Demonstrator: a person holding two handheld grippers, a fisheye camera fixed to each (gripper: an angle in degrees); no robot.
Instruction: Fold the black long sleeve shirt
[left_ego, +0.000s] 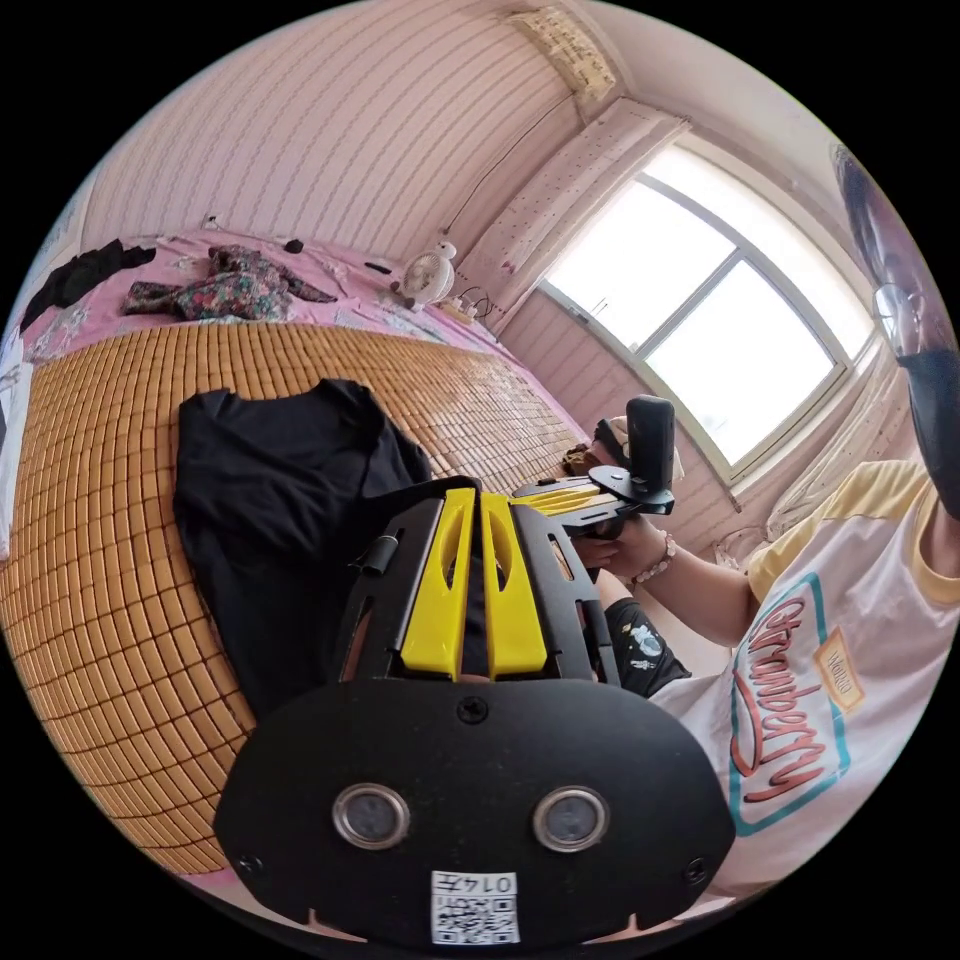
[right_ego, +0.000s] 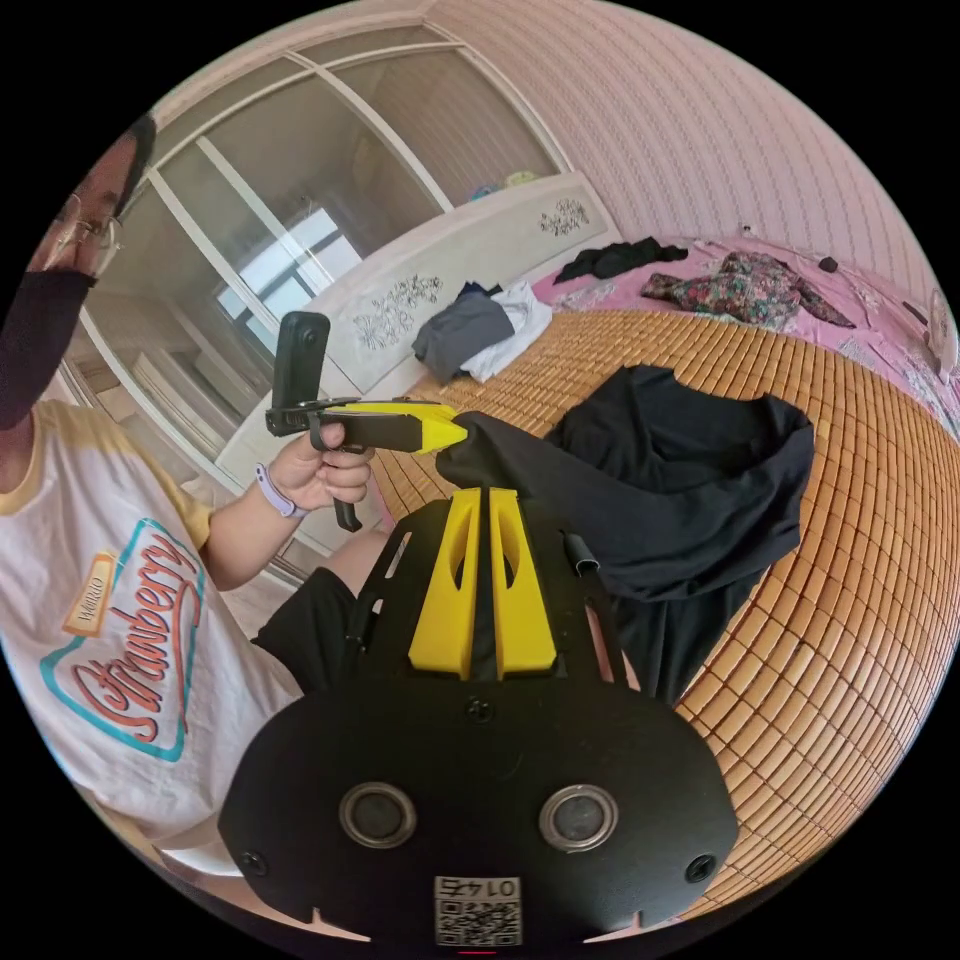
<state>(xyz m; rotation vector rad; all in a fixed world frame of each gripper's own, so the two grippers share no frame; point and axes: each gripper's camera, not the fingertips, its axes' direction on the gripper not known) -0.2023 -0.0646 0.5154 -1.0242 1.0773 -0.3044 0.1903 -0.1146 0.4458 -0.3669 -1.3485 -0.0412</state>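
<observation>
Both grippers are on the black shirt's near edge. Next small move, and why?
Probably carry both grippers forward over the black shirt toward its collar. The left gripper and right gripper each pinch the lifted near edge, while the rest lies flat on the bamboo mat, so the fold looks started, not laid.

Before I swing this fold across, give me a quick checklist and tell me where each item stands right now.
1. Left gripper pinching cloth: ok; in the right gripper view its yellow tips are closed on a lifted edge of the black shirt.
2. Right gripper pinching cloth: cannot tell; its jaws look nearly closed with dark fabric at the tips, but the contact is hidden.
3. Rest of the shirt lying on the bamboo mat: ok.
4. Landing area ahead of the shirt: ok; the floral garment lies apart on the pink sheet.
5. Lifted edge smooth: not ok; it is bunched where the left gripper holds it.
</observation>
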